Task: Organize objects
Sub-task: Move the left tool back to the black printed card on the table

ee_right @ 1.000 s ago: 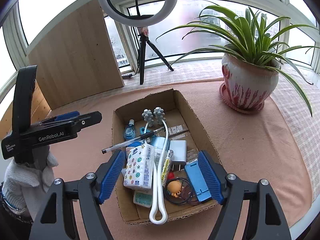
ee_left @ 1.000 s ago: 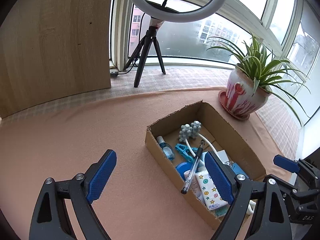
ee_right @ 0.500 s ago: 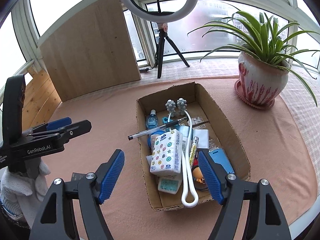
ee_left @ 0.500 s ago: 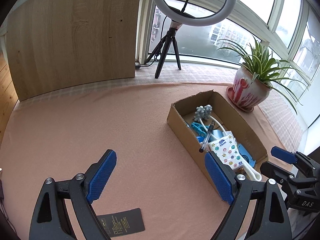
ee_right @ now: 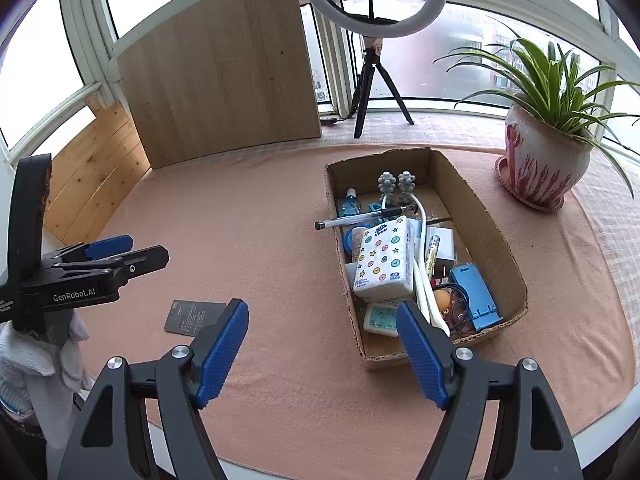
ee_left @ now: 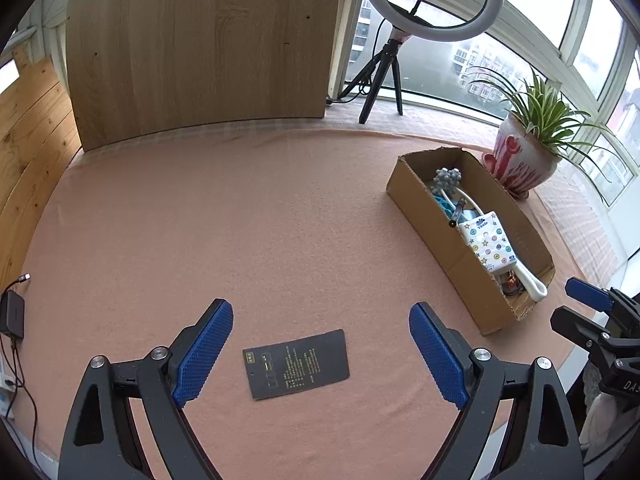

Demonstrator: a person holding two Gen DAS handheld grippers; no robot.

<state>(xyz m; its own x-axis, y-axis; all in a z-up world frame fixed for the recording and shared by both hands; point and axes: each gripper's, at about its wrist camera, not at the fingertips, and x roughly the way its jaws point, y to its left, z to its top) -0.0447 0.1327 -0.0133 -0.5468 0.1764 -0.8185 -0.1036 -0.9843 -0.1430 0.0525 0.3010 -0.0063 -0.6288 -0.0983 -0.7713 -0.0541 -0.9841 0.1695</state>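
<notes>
A flat black card [ee_left: 296,364] lies on the pink felt table near its front edge; it also shows in the right wrist view [ee_right: 194,317]. My left gripper [ee_left: 320,348] is open and empty, its jaws standing either side of the card and above it. A cardboard box [ee_right: 486,236] on the right holds a tissue pack [ee_right: 384,262], a pen [ee_right: 360,219], a blue phone stand [ee_right: 476,294], a white massager and several small items. My right gripper [ee_right: 322,354] is open and empty, hanging in front of the box's near left corner.
A potted spider plant [ee_right: 546,160] stands at the far right. A ring light on a tripod [ee_right: 372,60] and a wooden board [ee_right: 220,92] stand at the back. A black device with a cable [ee_left: 10,316] lies at the table's left edge.
Both grippers have pulled back from the box toward the table's front. The left one swung left, bringing the black card into view between its jaws. Both stay open.
</notes>
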